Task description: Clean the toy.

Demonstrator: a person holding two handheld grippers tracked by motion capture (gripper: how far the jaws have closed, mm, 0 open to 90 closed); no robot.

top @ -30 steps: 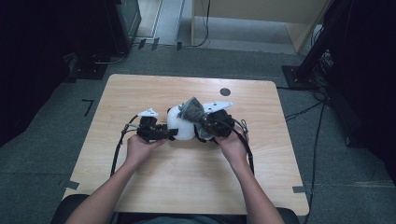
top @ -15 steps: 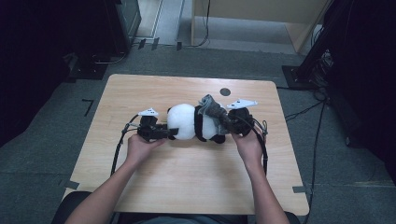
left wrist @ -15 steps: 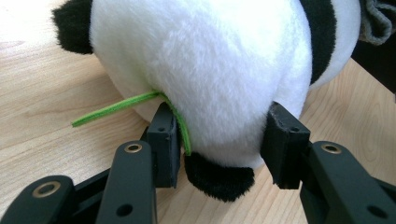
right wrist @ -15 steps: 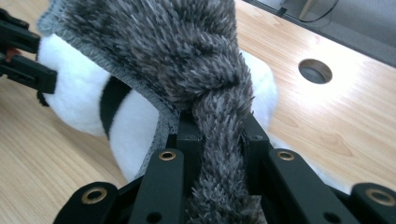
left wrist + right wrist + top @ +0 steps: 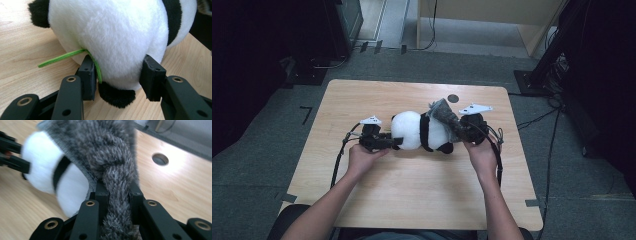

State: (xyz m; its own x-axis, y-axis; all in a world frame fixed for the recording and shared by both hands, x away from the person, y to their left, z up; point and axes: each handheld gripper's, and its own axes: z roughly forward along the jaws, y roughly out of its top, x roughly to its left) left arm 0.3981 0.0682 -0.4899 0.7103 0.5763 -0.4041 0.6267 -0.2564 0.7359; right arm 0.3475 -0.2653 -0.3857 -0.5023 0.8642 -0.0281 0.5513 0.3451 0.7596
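A black-and-white plush panda [image 5: 419, 131] lies on its side in the middle of the wooden table [image 5: 412, 195]. My left gripper [image 5: 388, 143] is shut on the panda's white rump [image 5: 117, 50], one pad on each side, with a green cord [image 5: 62, 57] trailing past the left pad. A grey fuzzy cloth [image 5: 447, 119] covers the panda's other end. My right gripper [image 5: 462, 131] is shut on a bunched fold of that grey cloth [image 5: 115, 177], which runs down between the jaws. The panda's head is hidden under the cloth.
A round cable hole [image 5: 453, 98] sits in the table behind the panda. Cables trail from both grippers toward the near edge. A wooden cabinet [image 5: 482, 20] and dark equipment stand on the grey floor beyond the table.
My right gripper has moved to the right with the grey cloth, drawing it off the panda and stretching the toy out. The left gripper has stayed put on the rump.
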